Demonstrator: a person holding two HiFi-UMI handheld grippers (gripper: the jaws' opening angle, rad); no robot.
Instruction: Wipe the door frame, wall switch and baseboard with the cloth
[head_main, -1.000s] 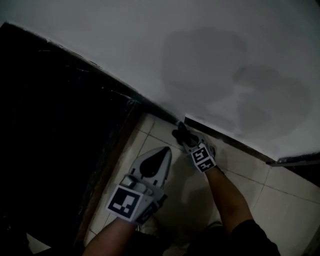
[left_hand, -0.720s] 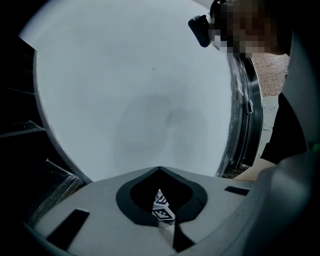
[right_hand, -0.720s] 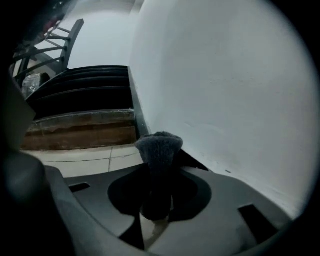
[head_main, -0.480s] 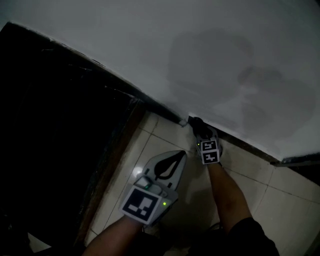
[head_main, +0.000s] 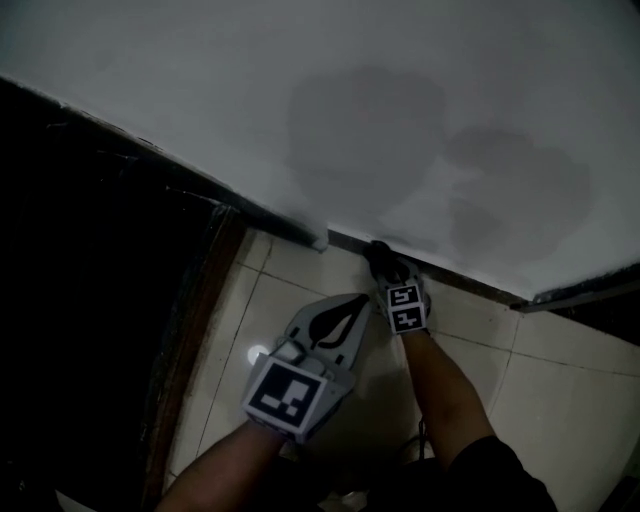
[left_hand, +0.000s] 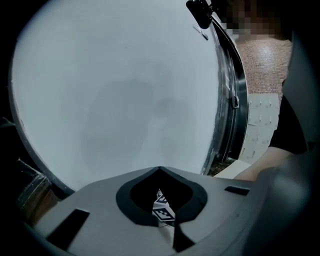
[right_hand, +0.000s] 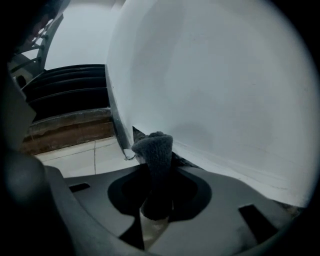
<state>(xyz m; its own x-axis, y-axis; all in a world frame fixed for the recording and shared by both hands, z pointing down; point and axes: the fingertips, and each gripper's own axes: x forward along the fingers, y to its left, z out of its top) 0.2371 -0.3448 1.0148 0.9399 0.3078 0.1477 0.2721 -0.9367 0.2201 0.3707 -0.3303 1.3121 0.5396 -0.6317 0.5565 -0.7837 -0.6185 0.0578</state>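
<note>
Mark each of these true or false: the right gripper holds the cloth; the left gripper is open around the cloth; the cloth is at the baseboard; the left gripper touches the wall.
1. The right gripper holds the cloth. True.
2. The left gripper is open around the cloth. False: its jaws are shut with nothing between them.
3. The cloth is at the baseboard. True: its end meets the dark strip at the foot of the wall.
4. The left gripper touches the wall. False: it hangs over the floor, short of the wall.
</note>
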